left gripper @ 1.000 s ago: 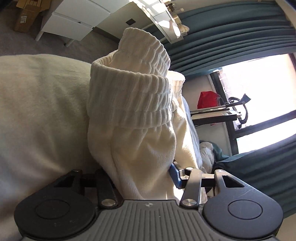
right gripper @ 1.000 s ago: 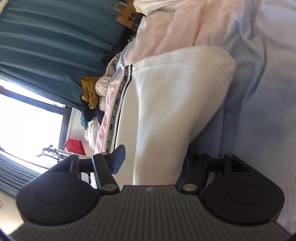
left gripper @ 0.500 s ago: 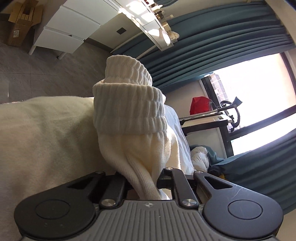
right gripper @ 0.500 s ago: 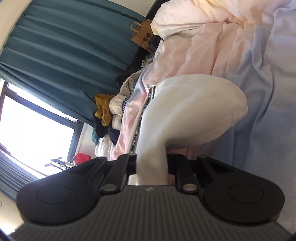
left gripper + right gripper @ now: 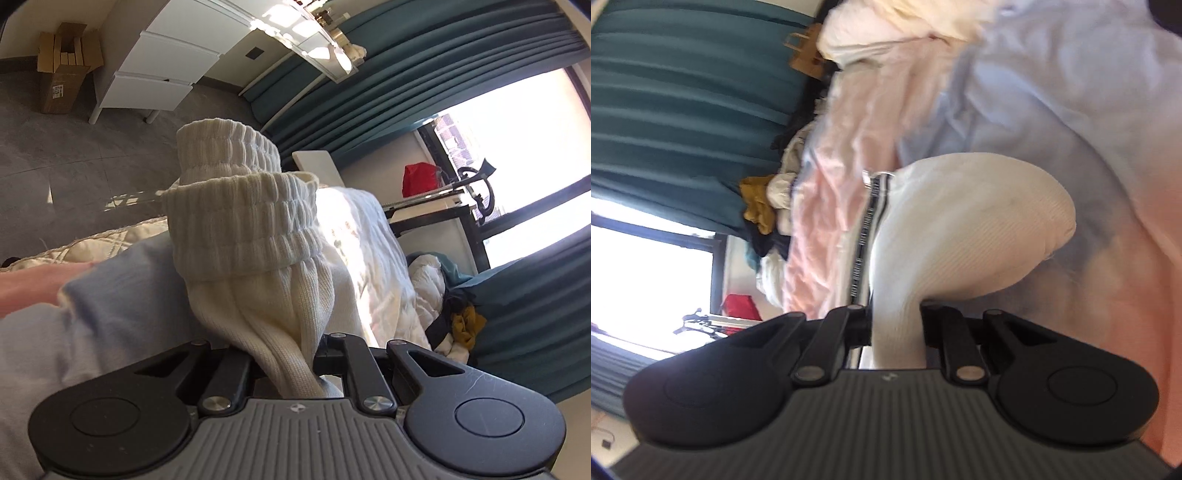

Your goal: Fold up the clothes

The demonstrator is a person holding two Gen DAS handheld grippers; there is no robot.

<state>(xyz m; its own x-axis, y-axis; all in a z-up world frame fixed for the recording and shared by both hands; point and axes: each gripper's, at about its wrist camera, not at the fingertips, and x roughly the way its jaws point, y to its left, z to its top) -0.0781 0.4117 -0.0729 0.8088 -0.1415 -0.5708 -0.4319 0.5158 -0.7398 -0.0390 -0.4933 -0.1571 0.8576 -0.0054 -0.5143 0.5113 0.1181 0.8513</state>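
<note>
My left gripper (image 5: 295,354) is clamped on a bunched fold of the cream knit garment (image 5: 243,236), whose ribbed cuffs stand up in front of the camera above the pale blue bedsheet (image 5: 103,314). My right gripper (image 5: 895,332) is pinched tight on another smooth part of the garment (image 5: 960,229), which bulges over the pink and blue bedding (image 5: 1052,92). Teal curtains (image 5: 683,110) hang beside the bright window (image 5: 639,277).

The right gripper (image 5: 895,328) pinches a bunched white garment (image 5: 964,236) (ribbed knit) above pale bedding (image 5: 1052,92).
</note>
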